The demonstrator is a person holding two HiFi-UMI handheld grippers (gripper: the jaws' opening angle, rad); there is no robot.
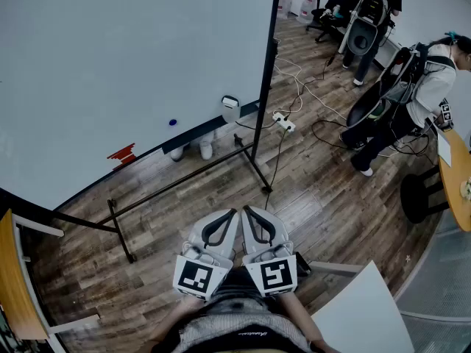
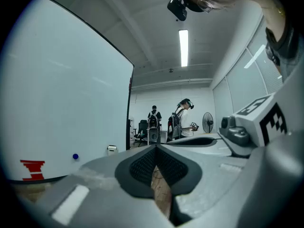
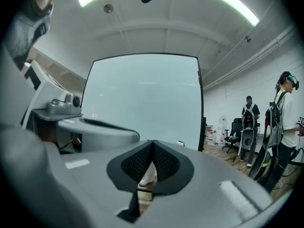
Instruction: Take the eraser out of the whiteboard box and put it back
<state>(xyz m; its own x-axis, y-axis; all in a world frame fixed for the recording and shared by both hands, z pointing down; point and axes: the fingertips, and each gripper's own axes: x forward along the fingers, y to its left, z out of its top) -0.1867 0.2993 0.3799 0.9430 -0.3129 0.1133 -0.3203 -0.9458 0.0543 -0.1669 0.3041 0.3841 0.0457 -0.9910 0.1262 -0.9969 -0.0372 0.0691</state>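
The whiteboard [image 1: 110, 57] stands on its frame ahead and to the left. A small white box [image 1: 230, 102] hangs at its lower right corner; it also shows small in the left gripper view [image 2: 112, 148] and the right gripper view [image 3: 181, 143]. No eraser can be made out at this distance. My left gripper [image 1: 233, 213] and right gripper [image 1: 247, 210] are held side by side close to my body, far from the board. Both point forward. The left gripper [image 2: 156, 149] has its pads together with nothing between them. So does the right gripper [image 3: 152, 144].
The board's black stand legs [image 1: 184, 182] spread over the wood floor. A power strip [image 1: 284, 121] and cables lie right of the stand. Two people [image 1: 412, 94] stand at the right, by office chairs. A white tabletop corner [image 1: 368, 307] is at my lower right.
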